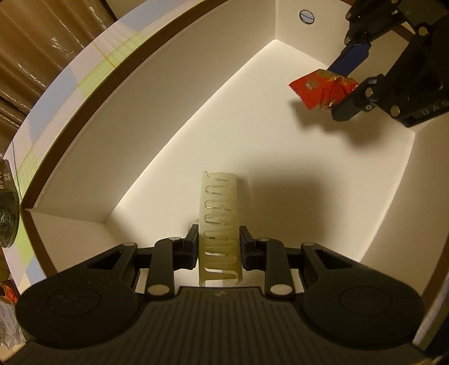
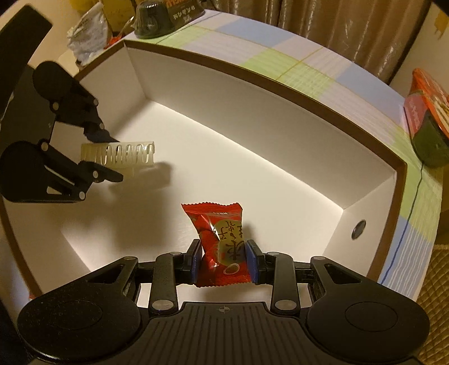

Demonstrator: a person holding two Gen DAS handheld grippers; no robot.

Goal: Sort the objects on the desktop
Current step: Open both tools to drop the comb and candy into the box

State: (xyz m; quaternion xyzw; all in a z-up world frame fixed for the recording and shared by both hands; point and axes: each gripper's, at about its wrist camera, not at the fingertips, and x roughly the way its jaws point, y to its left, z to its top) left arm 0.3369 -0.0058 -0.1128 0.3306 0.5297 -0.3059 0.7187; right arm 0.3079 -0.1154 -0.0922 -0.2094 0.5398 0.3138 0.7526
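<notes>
Both grippers hang inside a white box (image 1: 174,118) with a brown rim. My left gripper (image 1: 219,244) is shut on a pale translucent hair clip (image 1: 219,224) with comb-like teeth, held lengthwise above the box floor. The same hair clip (image 2: 120,155) appears at the left of the right wrist view, in the left gripper (image 2: 110,155). My right gripper (image 2: 224,261) is shut on a red snack packet (image 2: 221,244) with a yellow-green label. In the left wrist view that red snack packet (image 1: 322,87) sits at the upper right, pinched by the right gripper (image 1: 341,87).
The white box (image 2: 252,134) rests on a tablecloth (image 2: 294,59) of blue and green checks. A dark jar (image 2: 157,16) and a crumpled bag (image 2: 87,33) stand beyond the box's far left corner. A red-lidded container (image 2: 429,112) sits at the right. A round grommet (image 2: 358,228) marks the box's right wall.
</notes>
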